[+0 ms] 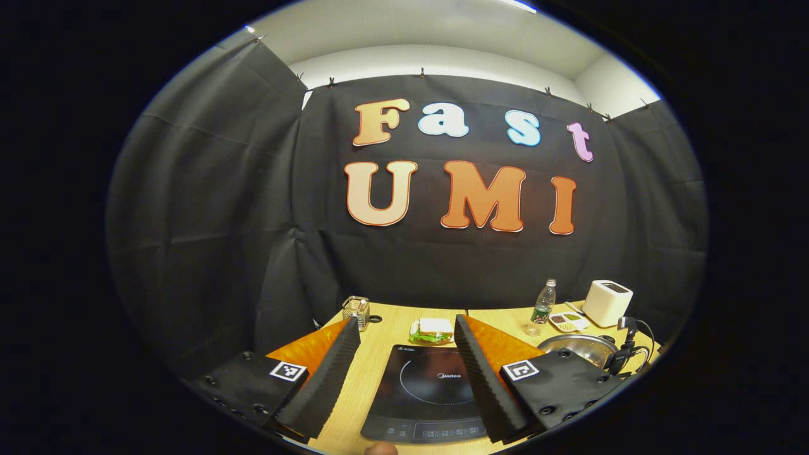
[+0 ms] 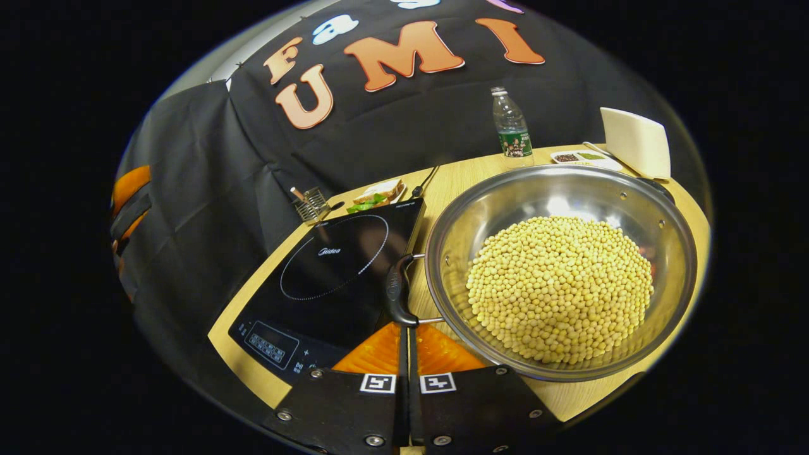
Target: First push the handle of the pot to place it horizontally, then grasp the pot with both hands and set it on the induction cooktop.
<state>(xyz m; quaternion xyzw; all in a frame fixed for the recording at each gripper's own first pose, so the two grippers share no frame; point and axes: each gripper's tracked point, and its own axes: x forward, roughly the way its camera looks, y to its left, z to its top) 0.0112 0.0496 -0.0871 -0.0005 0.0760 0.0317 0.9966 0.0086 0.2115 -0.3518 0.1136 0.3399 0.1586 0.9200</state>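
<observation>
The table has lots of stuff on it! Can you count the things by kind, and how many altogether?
Pots: 1, pot full of beans
Cooktops: 1, induction cooktop
Bottles: 1, water bottle
Toasters: 1, toaster
Sandwiches: 1, sandwich
Small dishes: 1, divided dish
Wire holders: 1, wire holder
Total: 7

A staged kitchen set inside a recording booth

Black cloth pinned up as walls closes in a wooden tabletop under a plain white ceiling; on the tabletop stand kitchen goods: an induction cooktop, a steel pot heaped with soybeans, a white toaster, a water bottle, a sandwich and a divided dish of seasonings.
</observation>
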